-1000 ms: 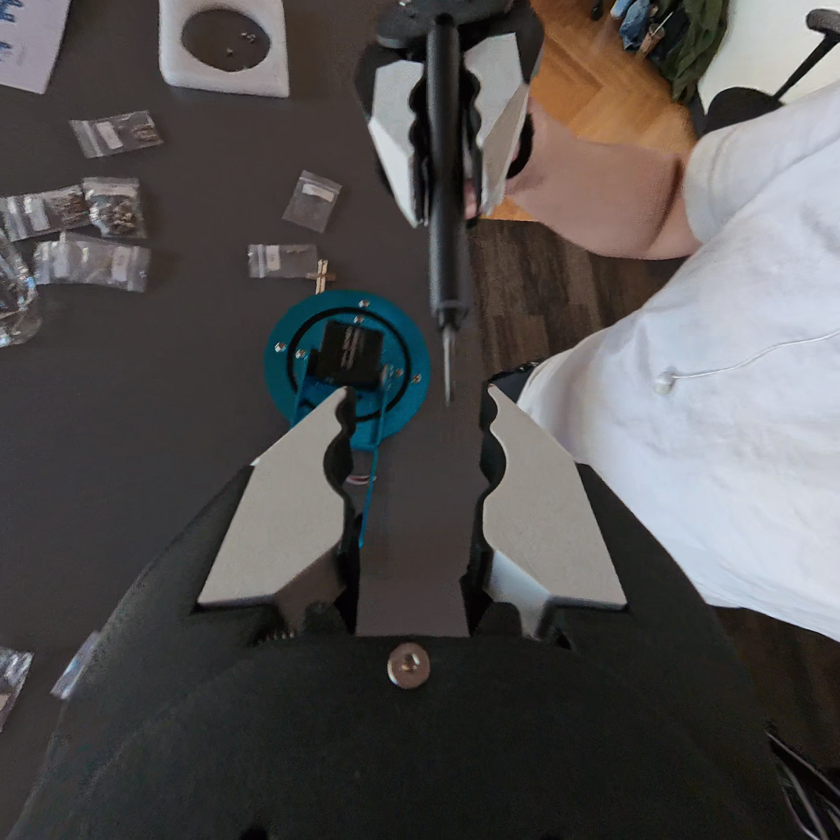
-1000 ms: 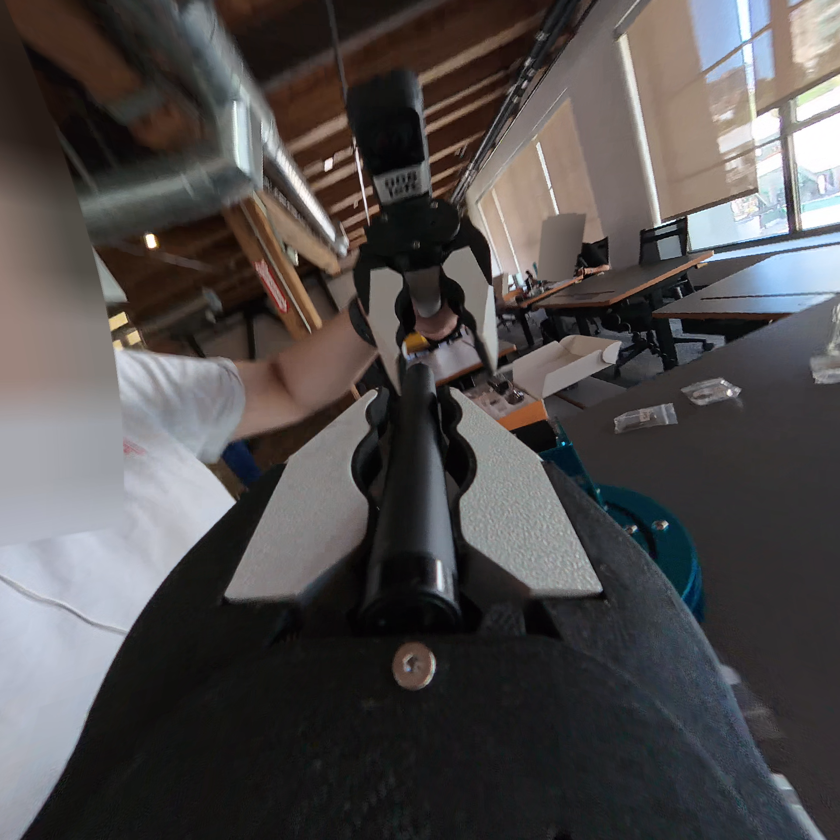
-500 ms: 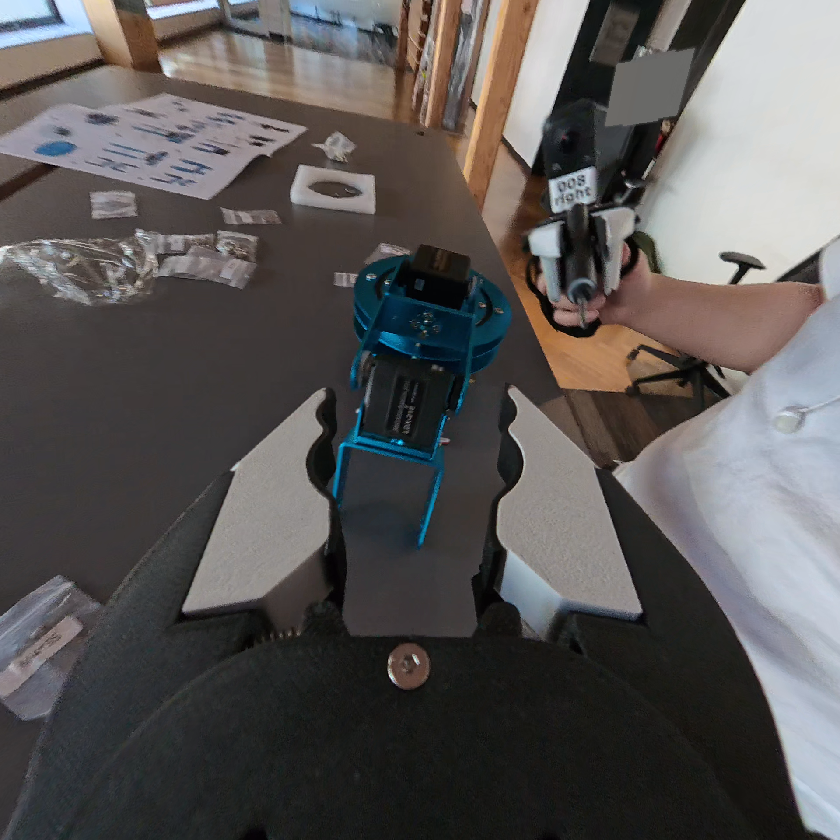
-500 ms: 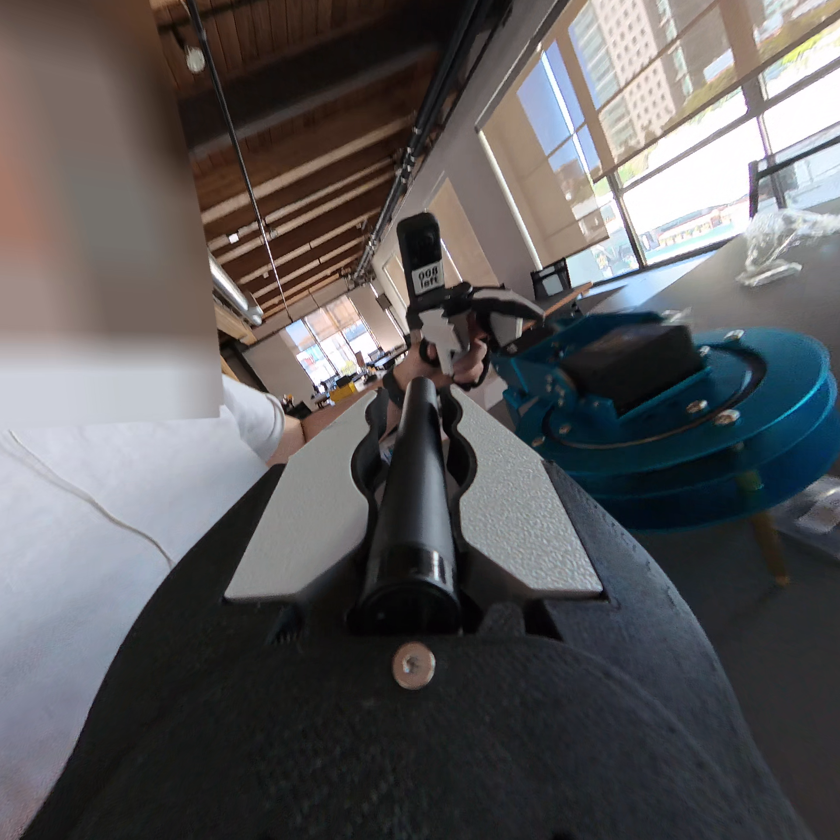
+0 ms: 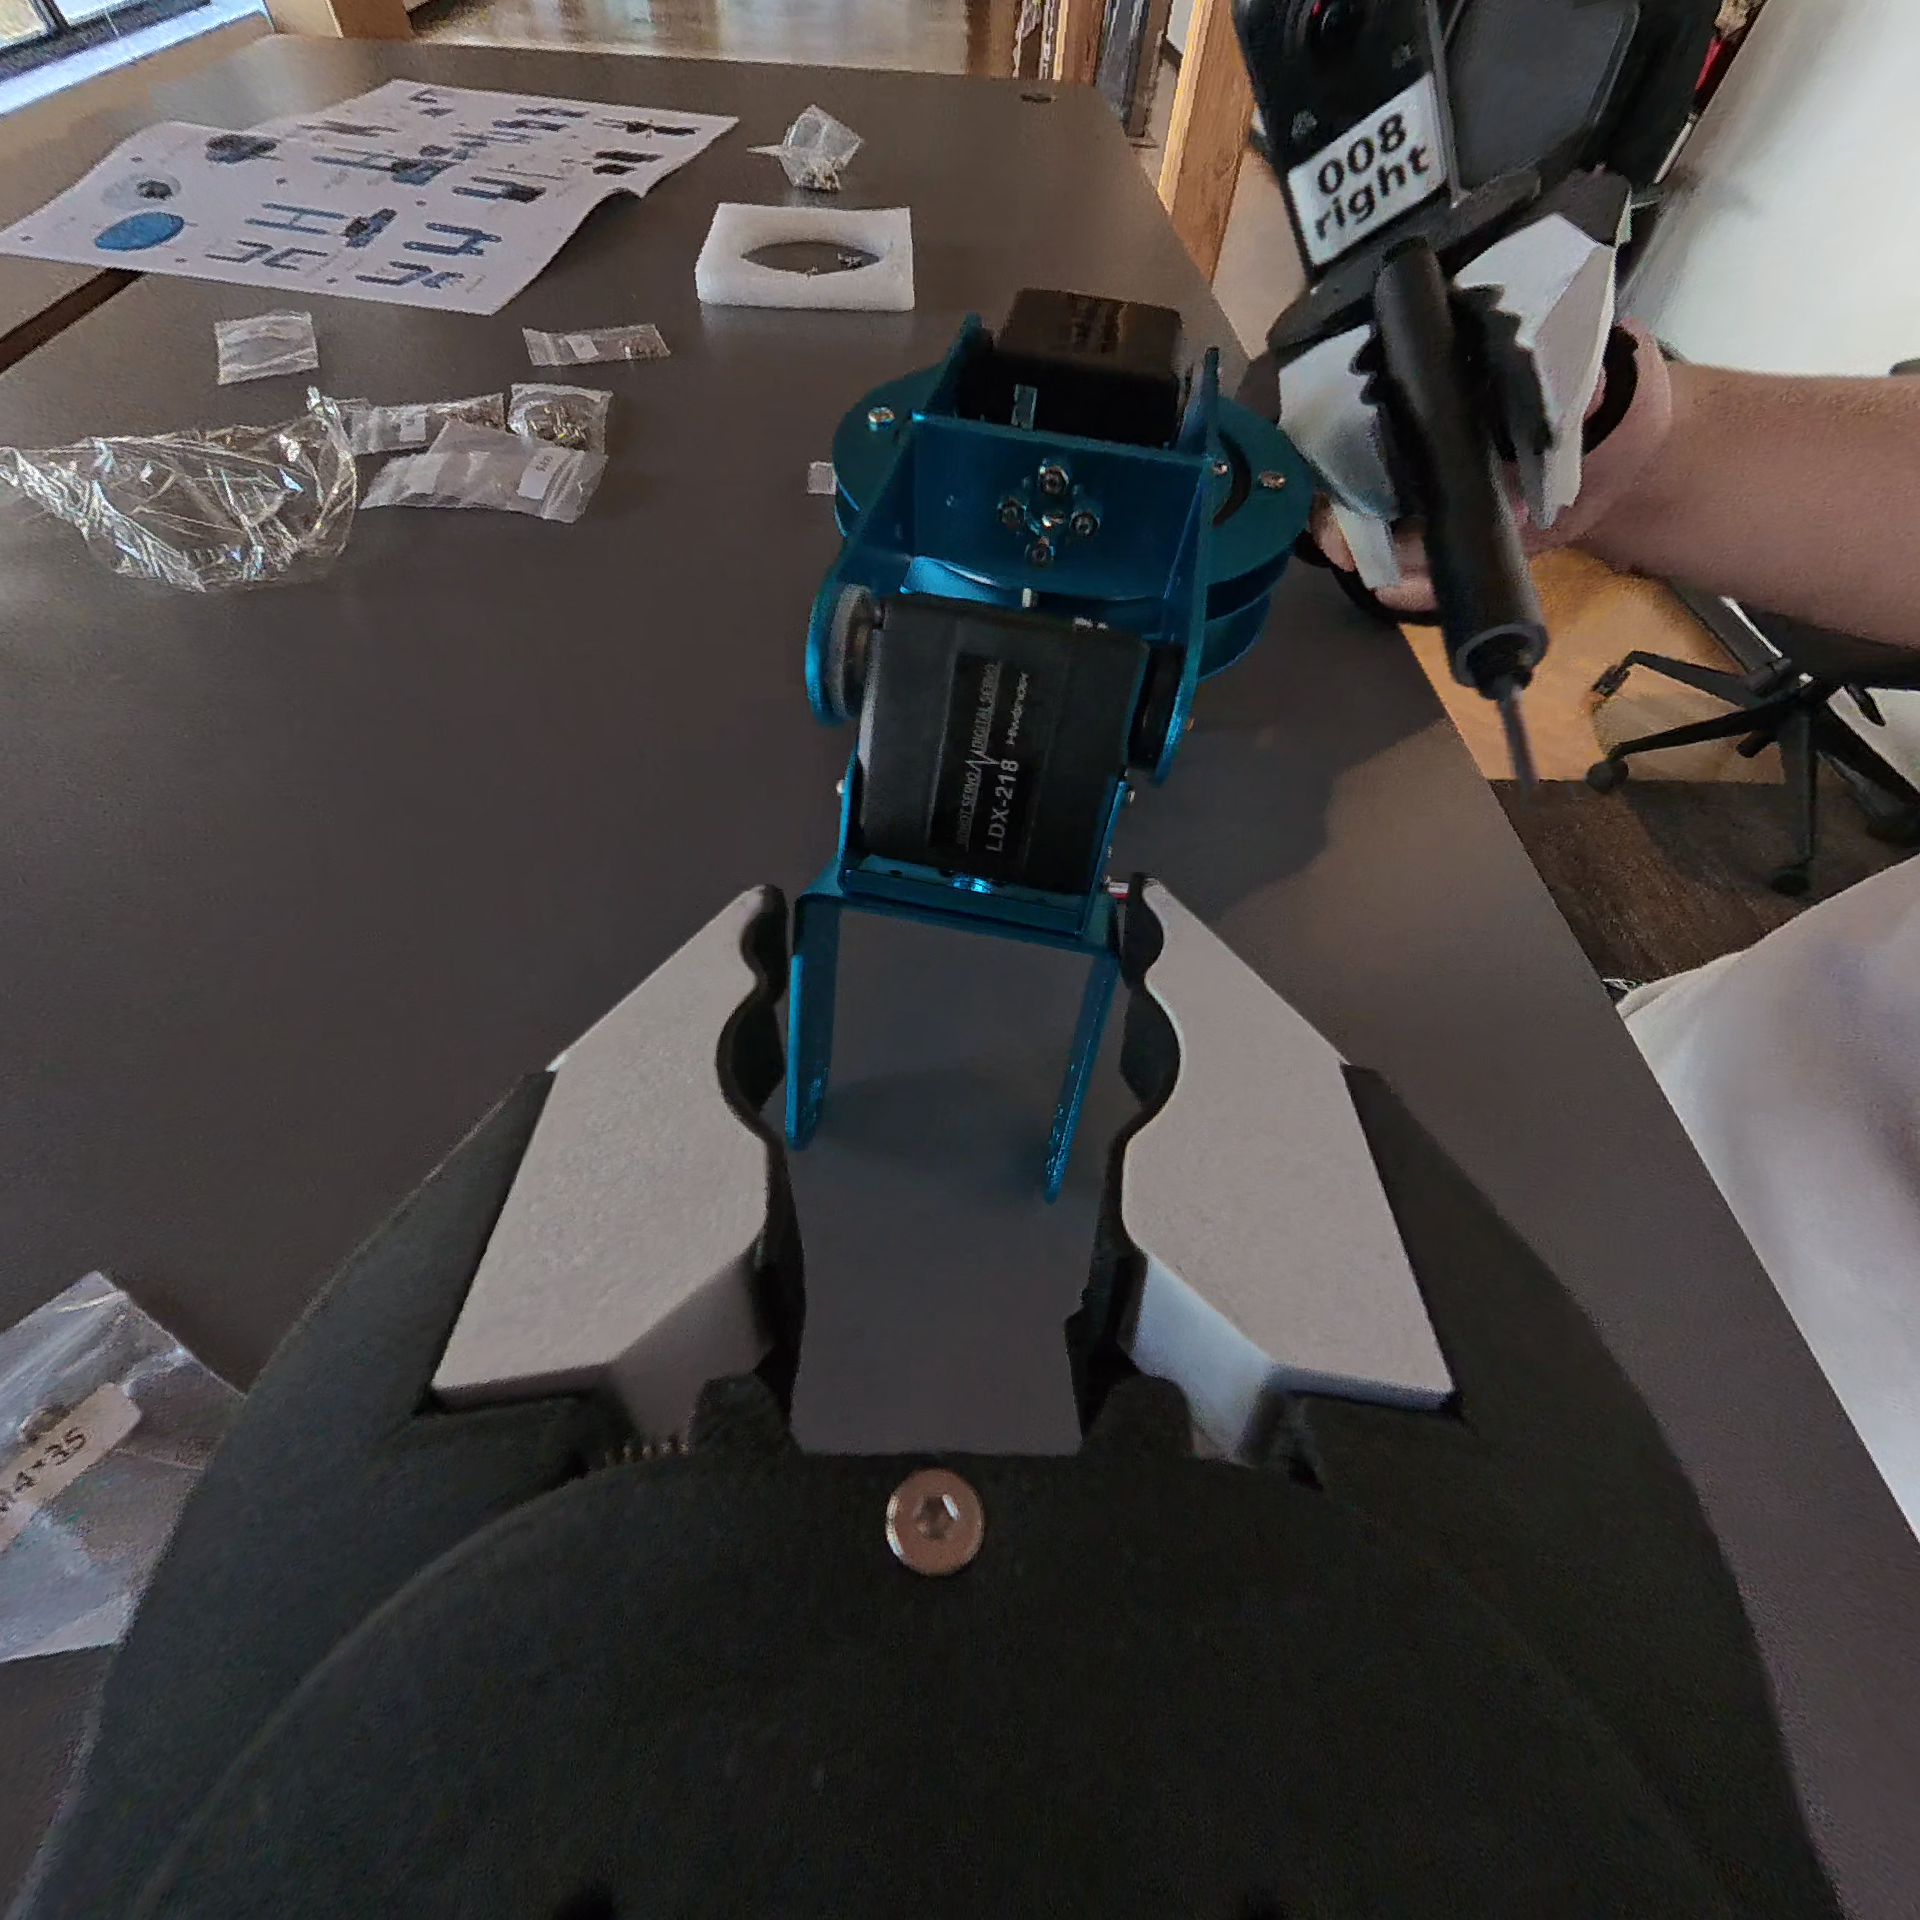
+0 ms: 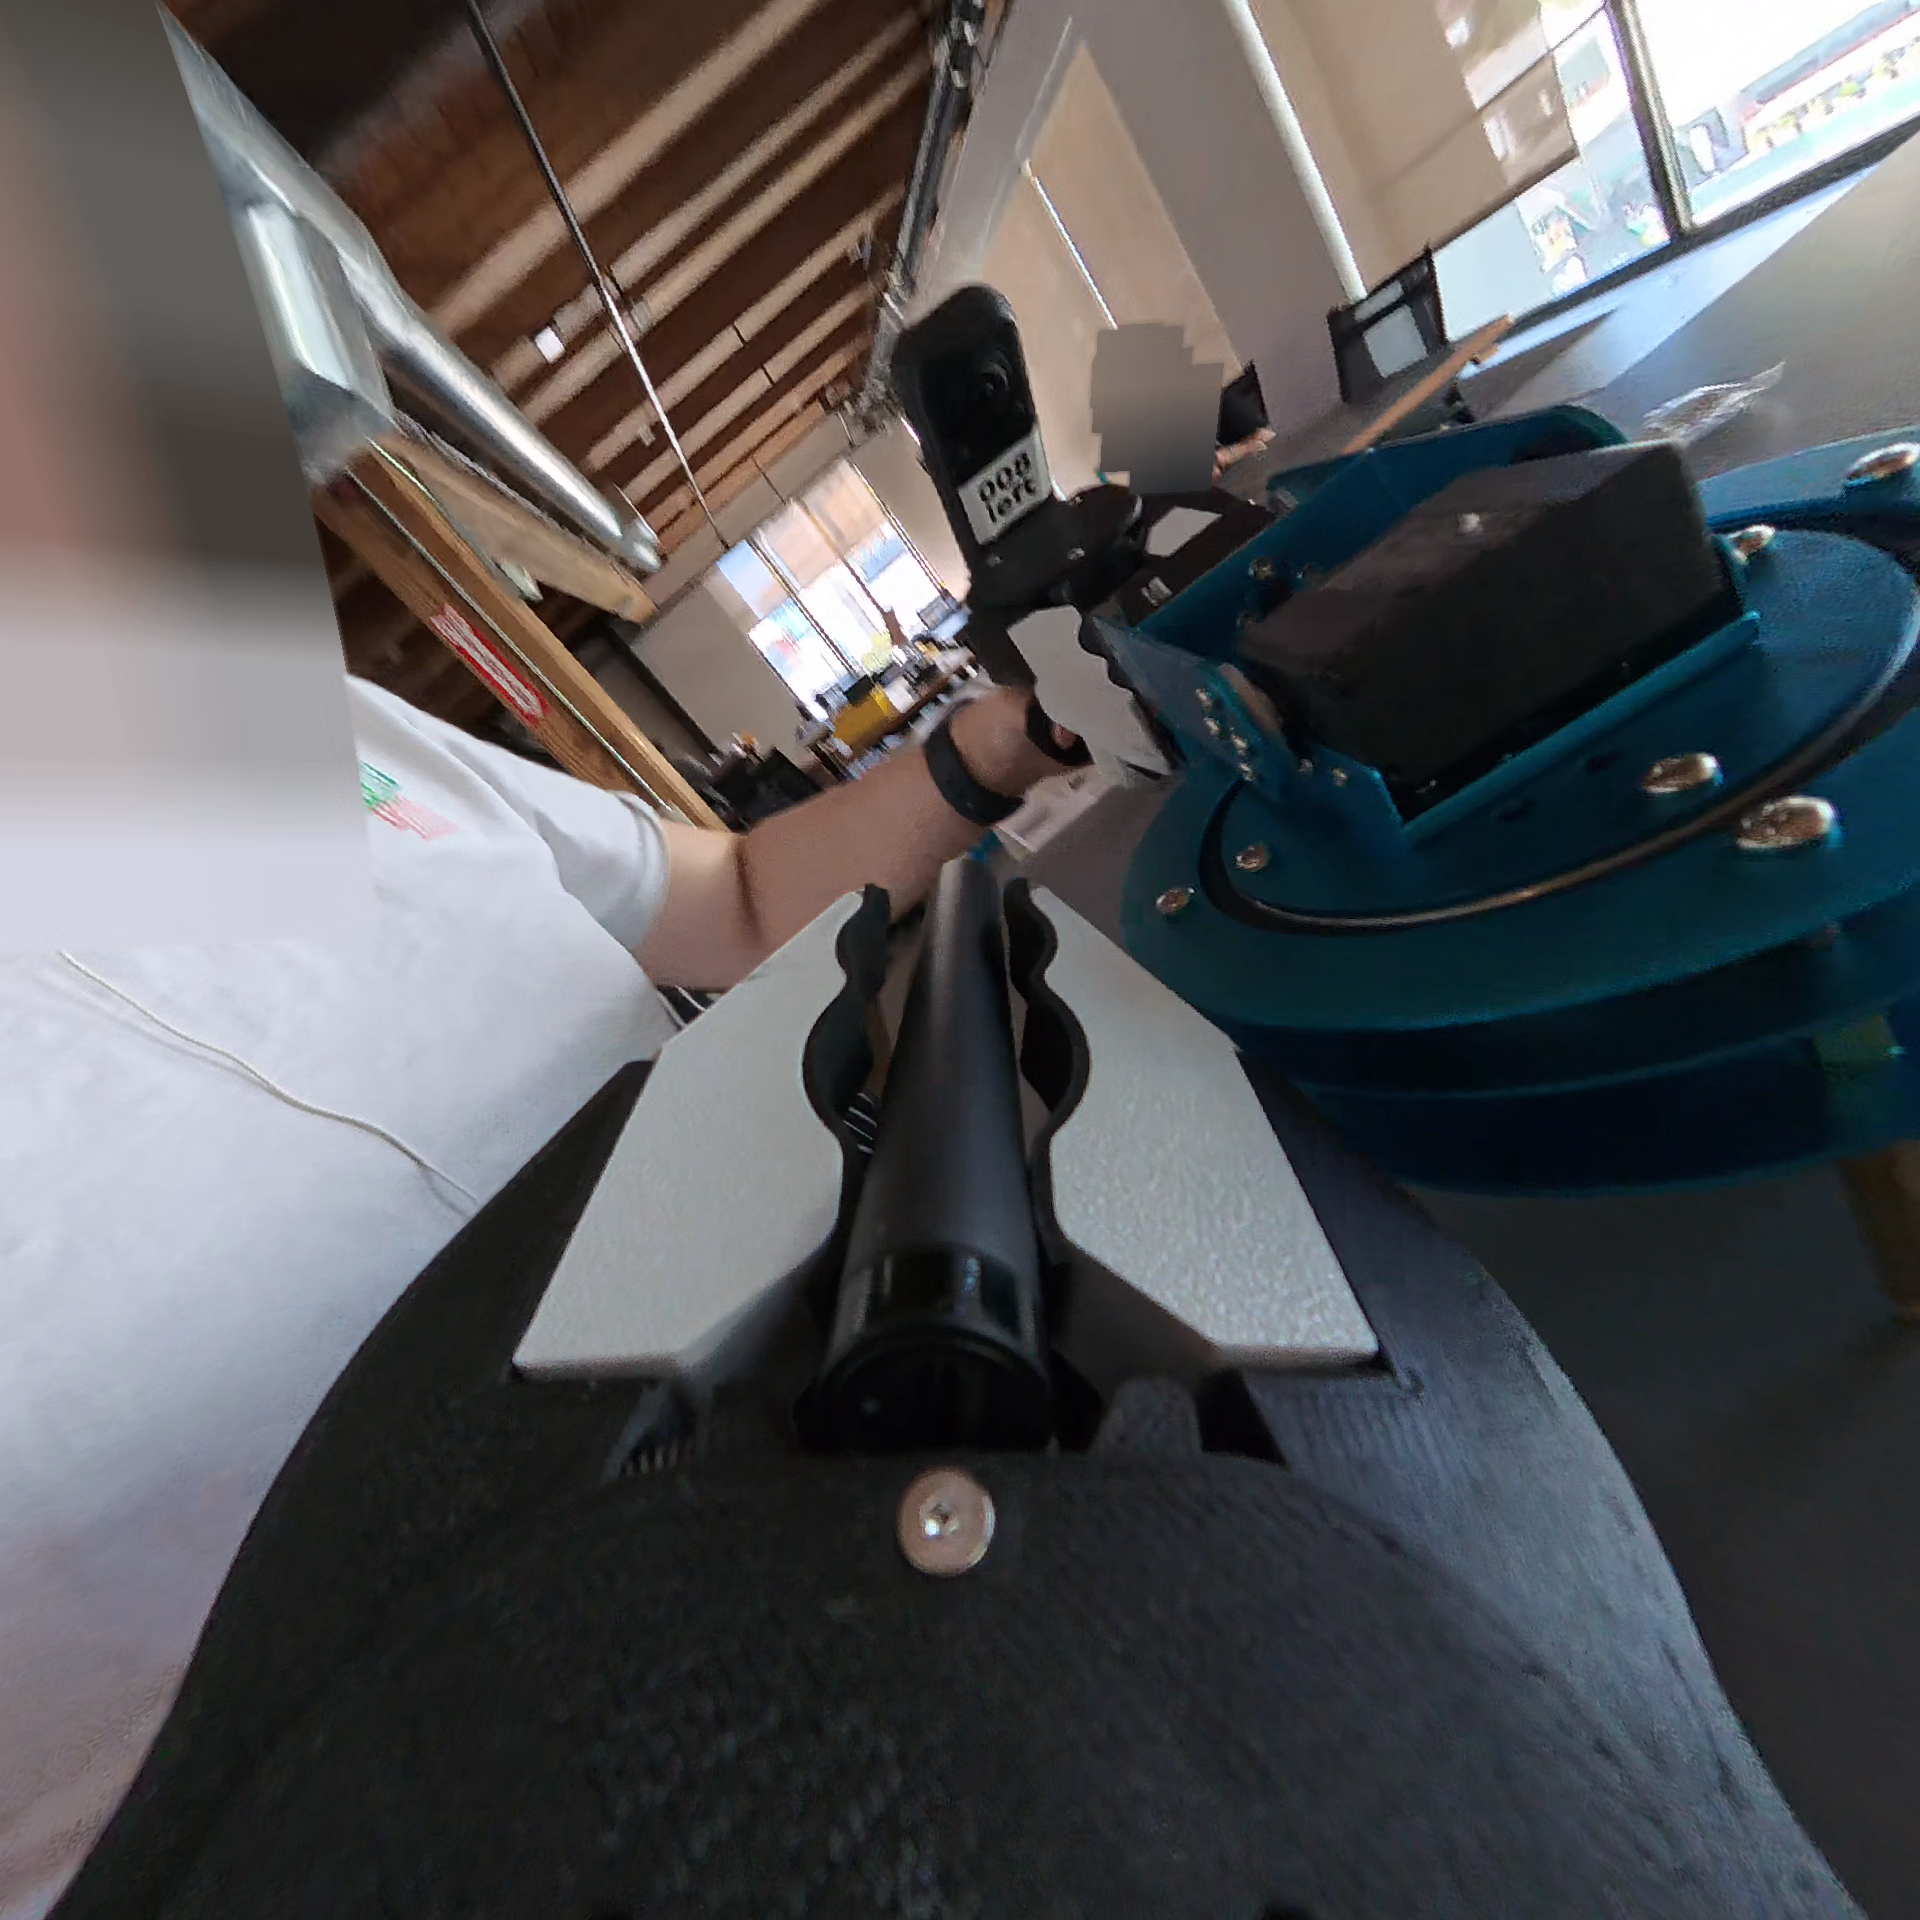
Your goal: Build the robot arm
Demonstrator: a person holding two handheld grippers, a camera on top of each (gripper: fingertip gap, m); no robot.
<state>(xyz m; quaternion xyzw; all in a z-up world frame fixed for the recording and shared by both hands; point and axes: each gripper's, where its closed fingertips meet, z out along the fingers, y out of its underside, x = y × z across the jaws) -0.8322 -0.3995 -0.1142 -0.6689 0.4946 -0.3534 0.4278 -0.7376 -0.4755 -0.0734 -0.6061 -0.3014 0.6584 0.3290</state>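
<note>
A blue metal robot-arm assembly [image 5: 1049, 520] with black servos stands on a round blue base on the dark table [image 5: 416, 831]. Its blue U-bracket [image 5: 956, 914] points toward me. My left gripper [image 5: 951, 899] has its jaws against both legs of that bracket, shut on it. My right gripper [image 5: 1460, 530] hovers just right of the base, beyond the table edge, shut on a black screwdriver [image 5: 1455, 468] with its tip pointing down. In the right wrist view the screwdriver [image 6: 945, 1143] lies between the right gripper's [image 6: 951, 904] jaws, with the round base [image 6: 1455, 935] close on the right and the left gripper [image 6: 1101, 675] behind it.
A printed sheet [image 5: 364, 187], a white foam piece [image 5: 805, 281], small parts bags [image 5: 468, 457] and crumpled plastic [image 5: 197, 499] lie at the back left. Another bag [image 5: 62, 1455] lies near left. The table edge runs along the right, with an office chair [image 5: 1787, 717] beyond.
My left gripper dropped from a top-down view to a low view along the table, and its jaws narrowed onto the bracket. My right gripper with the screwdriver came close beside the blue base.
</note>
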